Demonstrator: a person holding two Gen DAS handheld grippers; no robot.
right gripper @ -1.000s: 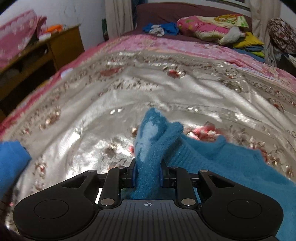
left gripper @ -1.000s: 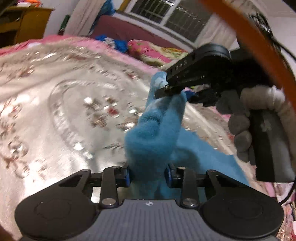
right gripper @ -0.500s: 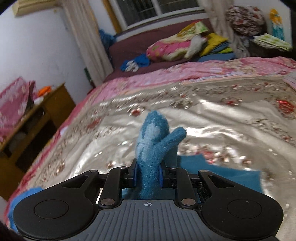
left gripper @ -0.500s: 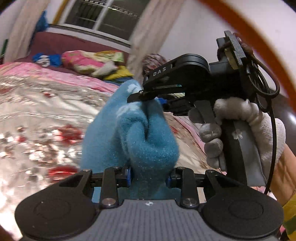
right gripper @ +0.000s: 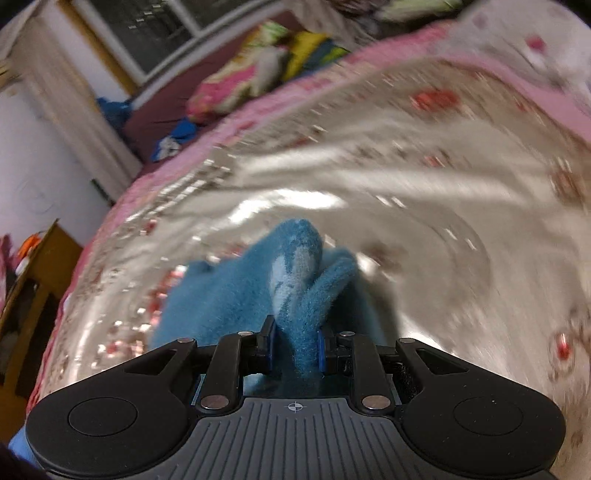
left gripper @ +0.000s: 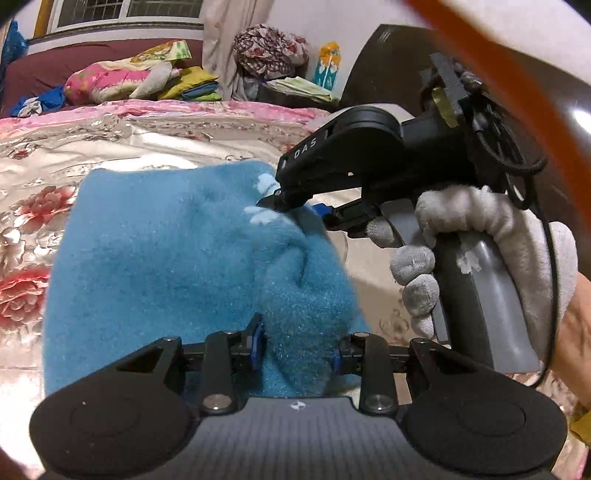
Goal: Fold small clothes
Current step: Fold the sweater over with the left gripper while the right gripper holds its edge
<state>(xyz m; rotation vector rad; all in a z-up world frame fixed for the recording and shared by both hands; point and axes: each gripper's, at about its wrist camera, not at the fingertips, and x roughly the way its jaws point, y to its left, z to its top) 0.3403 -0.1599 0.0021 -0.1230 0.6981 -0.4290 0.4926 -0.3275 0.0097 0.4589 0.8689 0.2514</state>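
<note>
Garment: one blue fleece garment (left gripper: 159, 258), fuzzy pile, a few pale markings near one bunched edge. It was held up over the bed (left gripper: 122, 147), hanging as a broad sheet in the left wrist view, bunched into thick folds at both grip points. In the right wrist view its lower part lay against the bedspread.

Left gripper (left gripper: 297, 349): jaws narrow, closed on a thick wad of the fleece that filled the gap between the blue pads.

Right gripper (right gripper: 293, 349): jaws narrow, clamped on a bunched ridge of the same fleece; a fold with a pale patch stood up just beyond the fingertips. Seen from the left wrist camera, this gripper (left gripper: 291, 203) pinched the garment's upper edge, held by a hand in a white glove (left gripper: 480, 236).

Surroundings, relative to the garment: the bed's shiny silver spread with red flowers and pink border lay beneath and around it. Beyond it, at the head of the bed, sat a pile of coloured pillows and bedding (left gripper: 129, 77) under a barred window (left gripper: 122, 13), with a curtain (left gripper: 225, 40) beside. A wooden cabinet (right gripper: 26, 295) stood far left of the garment in the right wrist view.

Obstructions: the right gripper body and gloved hand blocked the area right of the garment. The right wrist view was motion-blurred.
</note>
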